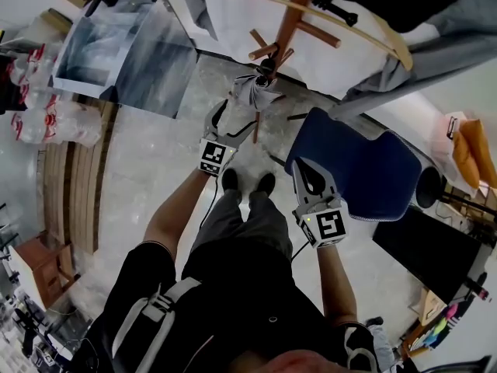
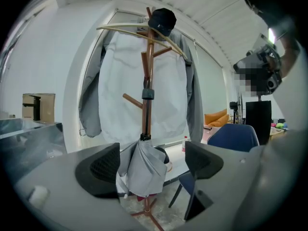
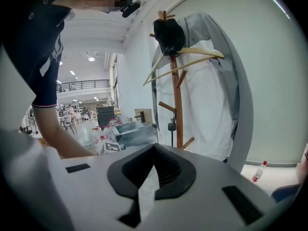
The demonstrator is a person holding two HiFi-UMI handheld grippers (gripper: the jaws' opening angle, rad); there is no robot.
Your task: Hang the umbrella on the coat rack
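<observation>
Left gripper [image 2: 150,163] wide, empty; right gripper [image 3: 155,150] closed. Grey umbrella [image 2: 142,177] hangs folded, loose, on coat rack [image 2: 147,71].

Coat rack [image 2: 147,71] stands dead ahead of the person, and the umbrella [image 2: 143,170] hangs low against its pole, just above the rack's feet. A cap [image 2: 162,19] sits on the very top, and a coat [image 2: 115,81] on a hanger [image 2: 120,26] spreads out behind the pole. The left gripper [image 1: 227,121] is right in front of the umbrella, which lines up in the gap between its jaws and touches neither. The right gripper [image 1: 307,169] is off to the right, above the chair [image 1: 365,173] that stands just right of the rack. Left of the rack there's a glass case [image 1: 128,49], with bottles [image 1: 35,103] further left beyond it.
</observation>
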